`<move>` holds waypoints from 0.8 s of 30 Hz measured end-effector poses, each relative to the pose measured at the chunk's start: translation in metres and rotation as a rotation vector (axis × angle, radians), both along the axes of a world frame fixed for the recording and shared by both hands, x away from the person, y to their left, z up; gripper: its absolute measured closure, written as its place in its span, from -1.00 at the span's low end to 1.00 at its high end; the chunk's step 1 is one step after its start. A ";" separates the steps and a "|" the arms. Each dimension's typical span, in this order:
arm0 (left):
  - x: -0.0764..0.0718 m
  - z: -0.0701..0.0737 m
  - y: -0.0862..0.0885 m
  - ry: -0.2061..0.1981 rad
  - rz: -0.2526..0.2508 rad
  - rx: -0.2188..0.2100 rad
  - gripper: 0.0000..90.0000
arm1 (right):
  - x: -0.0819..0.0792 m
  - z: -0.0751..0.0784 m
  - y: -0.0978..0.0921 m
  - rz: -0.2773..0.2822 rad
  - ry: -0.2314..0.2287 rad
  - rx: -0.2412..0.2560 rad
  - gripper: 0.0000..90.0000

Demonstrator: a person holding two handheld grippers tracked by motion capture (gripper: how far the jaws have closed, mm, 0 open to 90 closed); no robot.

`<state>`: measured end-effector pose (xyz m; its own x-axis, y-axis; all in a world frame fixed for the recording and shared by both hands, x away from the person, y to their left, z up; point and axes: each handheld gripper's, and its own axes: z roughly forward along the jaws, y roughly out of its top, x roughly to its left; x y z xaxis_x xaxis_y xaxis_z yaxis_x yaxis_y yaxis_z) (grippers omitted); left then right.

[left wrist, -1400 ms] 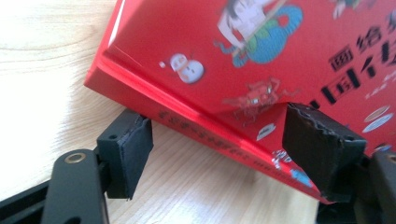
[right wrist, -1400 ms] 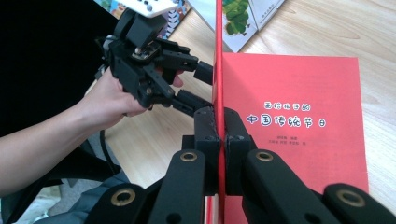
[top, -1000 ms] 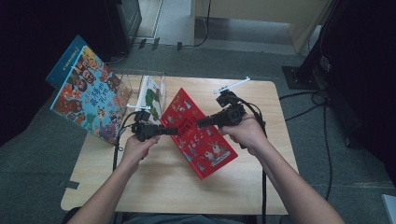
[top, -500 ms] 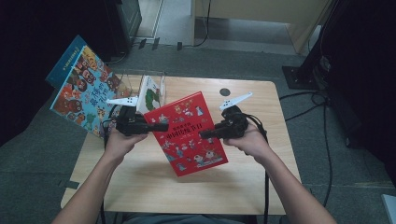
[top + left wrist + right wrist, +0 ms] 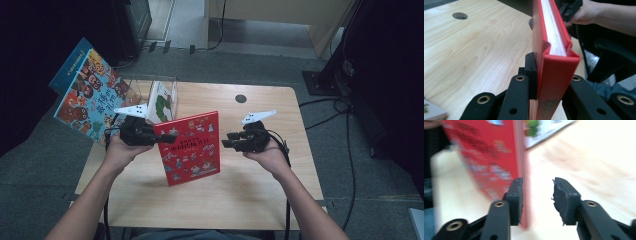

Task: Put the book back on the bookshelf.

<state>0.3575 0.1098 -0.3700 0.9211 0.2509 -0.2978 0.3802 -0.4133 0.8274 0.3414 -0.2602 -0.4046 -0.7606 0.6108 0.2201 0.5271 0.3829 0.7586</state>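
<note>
High view: at the far left of the frame a colourful picture book (image 5: 87,97) leans beside a clear holder (image 5: 167,85) with a white book (image 5: 162,102) in it. The left hand-held gripper (image 5: 162,137) is clamped on the edge of the red book (image 5: 192,147), held upright above the counter (image 5: 260,185) at the centre. The right hand-held gripper (image 5: 227,140) stands open, apart from it. I judge the book lifted but not yet placed in the holder.

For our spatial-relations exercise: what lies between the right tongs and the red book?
Nothing. In the high view the right tongs stand open just beside the red book, with bare wooden table showing in the small gap.
</note>
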 end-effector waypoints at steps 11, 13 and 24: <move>-0.001 0.008 0.001 0.006 0.007 0.070 0.79 | -0.013 -0.017 0.018 -0.018 -0.163 0.026 0.76; 0.000 0.011 0.000 0.020 0.009 0.096 0.77 | -0.012 -0.018 0.019 -0.019 -0.147 0.044 0.76; 0.007 0.036 -0.011 0.092 0.000 0.262 0.73 | -0.011 -0.019 0.024 -0.018 -0.143 0.053 0.76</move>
